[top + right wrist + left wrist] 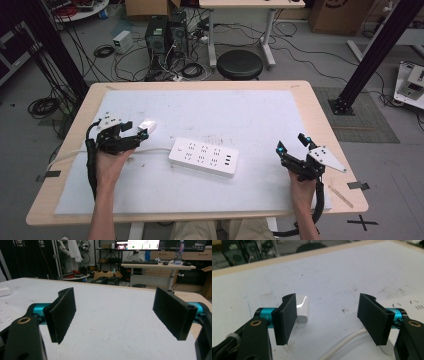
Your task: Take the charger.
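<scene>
High view: no brand or readable writing is seen on the white power strip (203, 157), which lies near the middle of the white-covered surface (240, 110); only its socket slots are made out. A white cord (150, 150) runs from its left end toward the left tongs (137, 131), and a small white plug block (148, 125) lies just beside those tips. The left hand (111, 162) comes in from the bottom edge, its tongs pointed toward the strip; the right hand (302, 190) sits near the right edge (well apart from the strip), its right tongs (290, 141) angled up and to the left.

Left gripper view gives what is too small from above: the glossy plug block (302, 308) lies behind the left pad, the cord (344, 343) passes between the pads, and neither is touched; the jaws stand partly apart, holding nothing.

Right gripper view shows wide-open right tongs (125, 315) over bare surface, with a lit monitor (137, 244) far off, its text too small to read.
</scene>
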